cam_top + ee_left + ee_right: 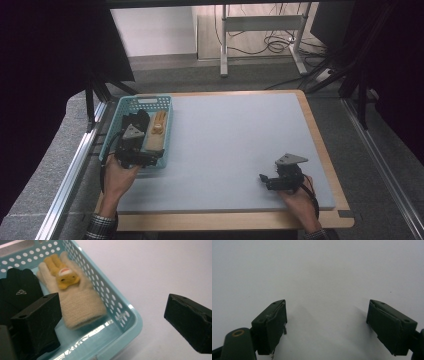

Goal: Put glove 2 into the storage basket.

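My left gripper (136,131) sits over the near end of the light blue perforated basket (130,315), jaws spread wide, nothing between them. The cream knit glove (75,298) with the yellow plush animal (64,277) on it lies flat inside the basket, cuff toward the near corner, fingers pointing to the far wall. A black glove (18,291) lies right beside it, touching along one edge. In the left gripper view one jaw hangs over the basket interior by the black glove, the other outside over the grey table mat (235,145). So the cream glove looks placed; I judge the step in hand is clearing out of the basket.

To do it well: keep the jaws wide, lift straight up before moving sideways so the inner jaw doesn't snag the knit cuff or hook the basket rim and drag it. The basket is light plastic and will probably slide if bumped.

My right gripper (276,179) rests on the mat near the front right, well apart from the basket, jaws wide and empty in the right gripper view. Leave it parked.
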The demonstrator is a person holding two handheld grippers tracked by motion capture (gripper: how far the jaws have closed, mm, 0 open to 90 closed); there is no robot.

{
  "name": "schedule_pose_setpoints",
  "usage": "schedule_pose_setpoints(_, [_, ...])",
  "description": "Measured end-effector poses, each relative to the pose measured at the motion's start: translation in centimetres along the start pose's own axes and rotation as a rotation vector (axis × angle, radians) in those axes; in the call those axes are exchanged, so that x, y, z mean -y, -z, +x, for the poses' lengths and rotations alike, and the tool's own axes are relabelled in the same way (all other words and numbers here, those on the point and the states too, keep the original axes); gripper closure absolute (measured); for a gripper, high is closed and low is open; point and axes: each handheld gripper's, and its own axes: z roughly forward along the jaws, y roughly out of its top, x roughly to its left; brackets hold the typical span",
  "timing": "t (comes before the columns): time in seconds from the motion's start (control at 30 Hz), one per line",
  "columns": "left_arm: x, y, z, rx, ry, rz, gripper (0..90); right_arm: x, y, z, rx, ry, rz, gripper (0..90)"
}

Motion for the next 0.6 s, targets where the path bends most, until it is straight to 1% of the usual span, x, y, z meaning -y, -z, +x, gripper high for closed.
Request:
schedule_pose_setpoints(0.17, [0.0,0.1,-0.5,0.006,-0.013,-0.007,1.5,0.0,0.0,0.0,0.0,0.001,0.001,16.0])
schedule_pose_setpoints(0.27, [0.1,0.2,-1.0,0.02,-0.017,-0.026,1.5,0.0,0.0,0.0,0.0,0.001,0.001,16.0])
schedule_pose_setpoints(0.37, [0.0,0.2,-1.3,0.024,-0.02,-0.036,1.5,0.0,0.0,0.0,0.0,0.001,0.001,16.0])
schedule_pose_setpoints(0.4, [0.0,0.3,-1.5,0.027,-0.031,-0.042,1.5,0.0,0.0,0.0,0.0,0.001,0.001,16.0])
schedule_pose_setpoints(0.57, [0.0,0.2,-2.2,0.033,-0.04,-0.061,1.6,0.0,0.0,0.0,0.0,0.001,0.001,16.0])
schedule_pose_setpoints(0.6, [-0.1,0.2,-2.5,0.04,-0.05,-0.064,1.5,0.0,0.0,0.0,0.0,0.001,0.001,16.0])
